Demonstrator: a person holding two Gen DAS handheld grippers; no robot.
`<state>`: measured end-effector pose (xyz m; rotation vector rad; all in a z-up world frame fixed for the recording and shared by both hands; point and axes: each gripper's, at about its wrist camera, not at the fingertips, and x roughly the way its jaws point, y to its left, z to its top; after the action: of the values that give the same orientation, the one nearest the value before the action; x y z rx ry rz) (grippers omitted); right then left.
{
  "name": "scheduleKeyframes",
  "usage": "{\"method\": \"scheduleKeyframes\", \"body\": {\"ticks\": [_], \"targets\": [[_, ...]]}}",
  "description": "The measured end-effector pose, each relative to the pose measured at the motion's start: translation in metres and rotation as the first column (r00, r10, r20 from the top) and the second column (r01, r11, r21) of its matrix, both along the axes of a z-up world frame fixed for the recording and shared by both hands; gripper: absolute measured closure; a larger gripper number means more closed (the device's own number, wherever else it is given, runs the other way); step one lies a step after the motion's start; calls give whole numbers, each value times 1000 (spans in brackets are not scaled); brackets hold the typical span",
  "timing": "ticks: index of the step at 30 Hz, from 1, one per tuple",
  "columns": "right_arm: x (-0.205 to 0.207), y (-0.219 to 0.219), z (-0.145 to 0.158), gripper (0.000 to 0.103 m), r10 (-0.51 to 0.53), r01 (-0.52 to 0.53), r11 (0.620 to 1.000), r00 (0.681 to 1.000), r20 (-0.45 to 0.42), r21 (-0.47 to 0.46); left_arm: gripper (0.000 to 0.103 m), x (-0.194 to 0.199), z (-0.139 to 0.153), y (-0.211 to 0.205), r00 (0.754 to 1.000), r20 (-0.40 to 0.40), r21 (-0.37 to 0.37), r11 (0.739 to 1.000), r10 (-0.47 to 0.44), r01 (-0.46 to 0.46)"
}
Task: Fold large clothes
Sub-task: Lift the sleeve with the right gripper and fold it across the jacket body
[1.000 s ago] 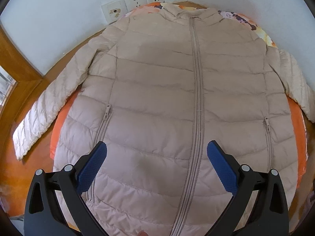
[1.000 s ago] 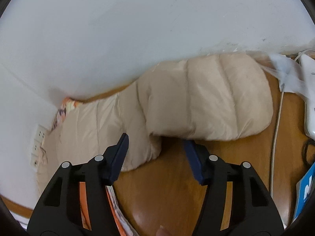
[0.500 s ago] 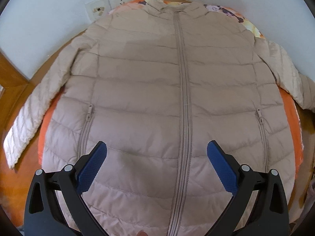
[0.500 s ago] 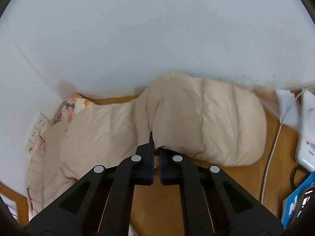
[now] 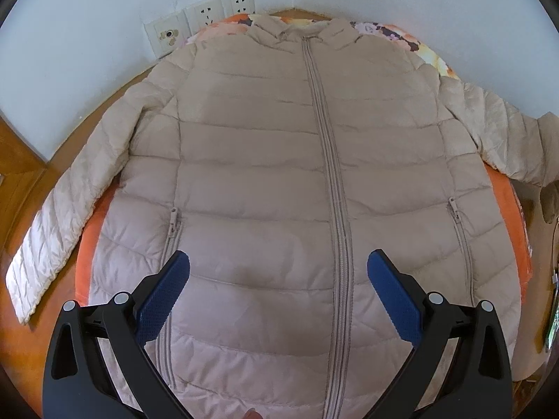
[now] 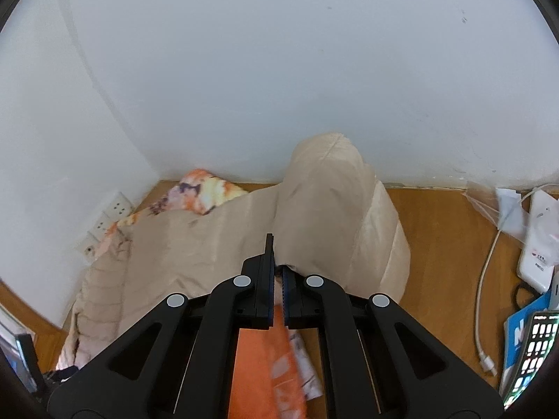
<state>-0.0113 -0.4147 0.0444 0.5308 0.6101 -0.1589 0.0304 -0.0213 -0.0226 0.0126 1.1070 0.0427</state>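
Your right hand-held gripper is clamped on the beige puffer jacket's sleeve, raised off the counter; your left hand-held gripper hangs wide apart above its hem.

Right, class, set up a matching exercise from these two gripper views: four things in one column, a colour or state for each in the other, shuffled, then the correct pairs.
Things:
1. left gripper
2. right gripper
3. front zip
4. cloth under the jacket

States:
A. orange
B. done up
C. shut on the sleeve
D. open, holding nothing

Pairs: 1-D, 2-C, 3-B, 4-A
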Motion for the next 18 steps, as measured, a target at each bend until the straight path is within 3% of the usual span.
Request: {"method": "scheduleKeyframes", "body": {"ticks": [18], "targets": [[27,101,42,99,200,-199,979,980,13,-34,6,-17,15,58,996,50,-46,996,78,-75]]}}
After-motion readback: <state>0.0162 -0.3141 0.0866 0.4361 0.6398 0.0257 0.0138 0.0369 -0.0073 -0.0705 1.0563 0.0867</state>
